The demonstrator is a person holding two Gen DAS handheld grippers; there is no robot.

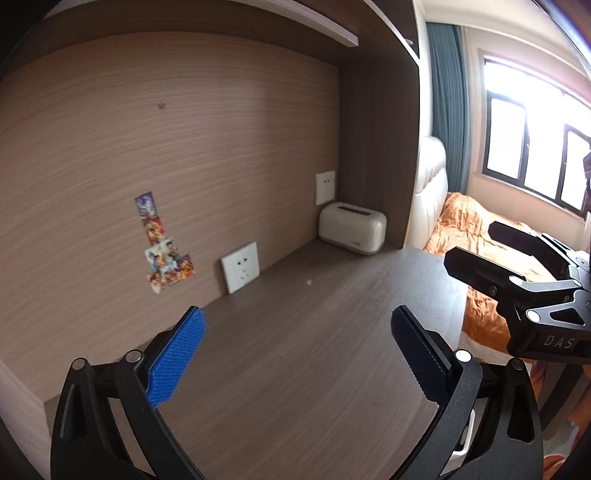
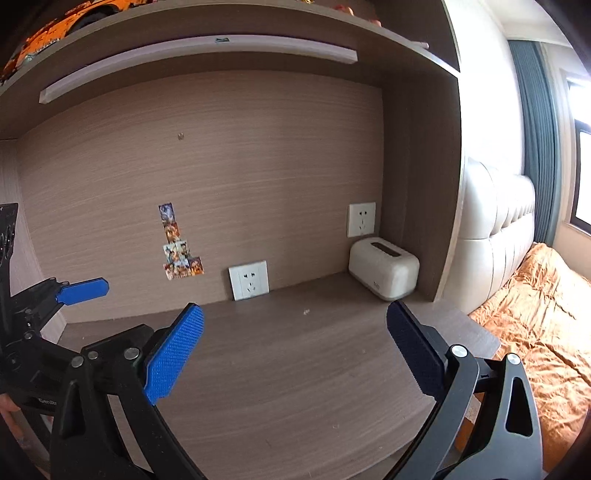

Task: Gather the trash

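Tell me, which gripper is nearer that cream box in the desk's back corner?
The right gripper, probably. It hovers open over the desk's right side, with the cream box ahead and slightly right. The left gripper, also open, sits further left.

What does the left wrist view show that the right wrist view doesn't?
Only the left wrist view shows the window in full and the right gripper from the side. Only the right wrist view shows the orange item on the top shelf and the left gripper at its edge. Both show the desk, white box, two sockets, stickers, a small crumb and the bed.
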